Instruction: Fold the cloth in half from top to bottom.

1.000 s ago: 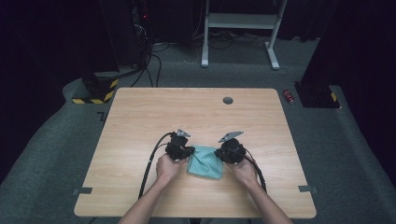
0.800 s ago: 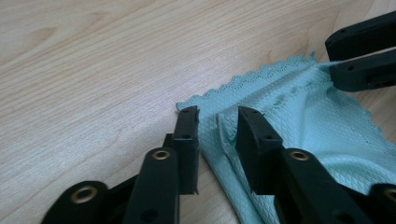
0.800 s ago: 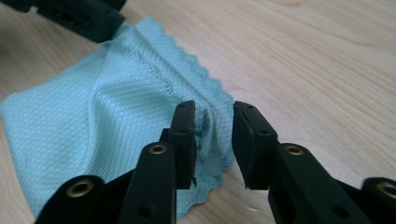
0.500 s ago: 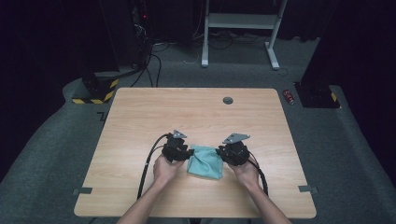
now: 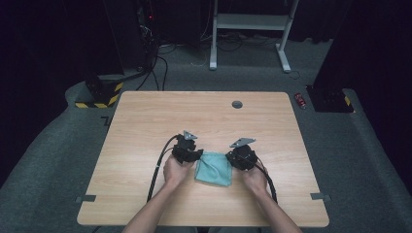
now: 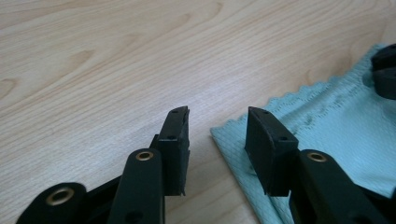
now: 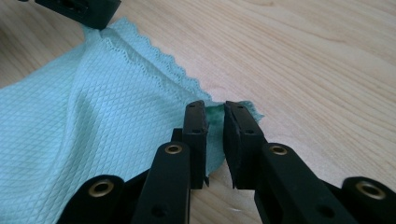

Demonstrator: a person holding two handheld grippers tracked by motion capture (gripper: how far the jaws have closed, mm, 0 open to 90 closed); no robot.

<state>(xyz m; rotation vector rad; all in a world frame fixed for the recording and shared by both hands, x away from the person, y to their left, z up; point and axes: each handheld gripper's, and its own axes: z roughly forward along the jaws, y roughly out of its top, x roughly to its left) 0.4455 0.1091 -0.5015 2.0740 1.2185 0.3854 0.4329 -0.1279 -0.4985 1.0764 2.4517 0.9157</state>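
A teal cloth lies flat on the wooden table, between my two grippers. My left gripper is at the cloth's left edge. Its jaws have just been opening and stand apart, with a corner of the cloth on the table between them, not pinched. My right gripper is at the cloth's right edge. Its jaws have eased a little, but the pads still press on a bunched corner of the cloth, which rises into them.
A small dark round grommet sits in the table near its far edge. A cable trails from the left gripper toward the front edge. A red item lies on the floor beyond the far right corner.
The two grippers have drawn slightly apart. The cloth between them looks a little more spread out. Both hands stay close to where they were.
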